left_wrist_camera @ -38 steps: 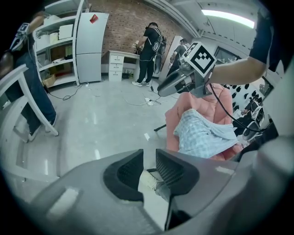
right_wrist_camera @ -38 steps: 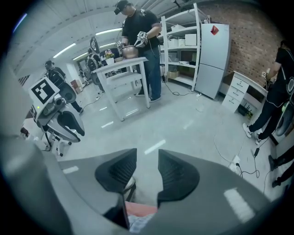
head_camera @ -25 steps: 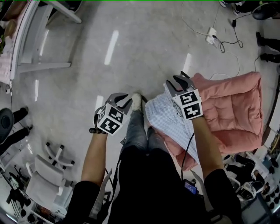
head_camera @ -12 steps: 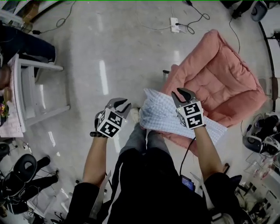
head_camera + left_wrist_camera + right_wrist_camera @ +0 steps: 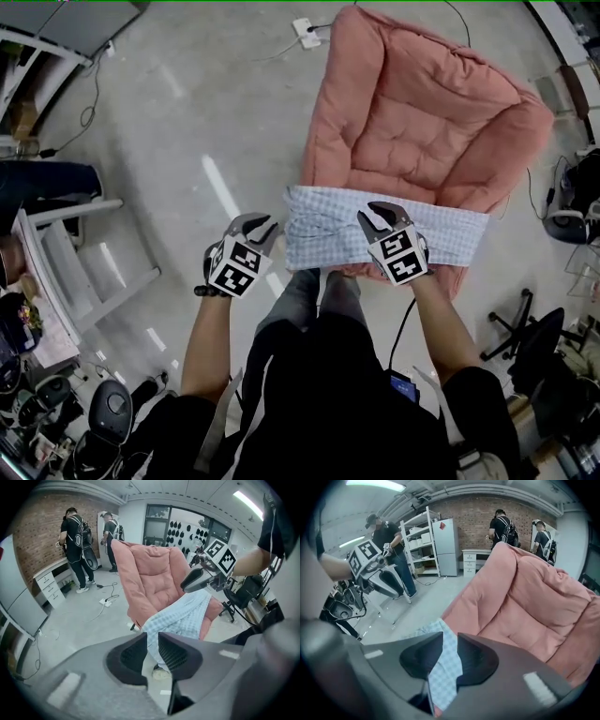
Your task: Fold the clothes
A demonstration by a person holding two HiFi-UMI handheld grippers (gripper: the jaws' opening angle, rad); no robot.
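Observation:
A blue-and-white checked garment hangs in a wide band in front of the pink padded chair. My right gripper grips its upper edge near the middle. In the right gripper view the cloth runs between the pads of the right gripper, whose jaws have just been closing on it. My left gripper is at the garment's left end. In the left gripper view the cloth stretches from the right gripper down into the narrow gap of the left gripper.
My legs stand just below the garment. A power strip with cables lies on the floor beyond the chair. A white bench is at the left and an office chair base at the right. People stand by the brick wall.
The view has swung so the pink chair is straight ahead. Both grippers moved with it. The garment, bunched at the chair's edge before, now hangs spread in a band.

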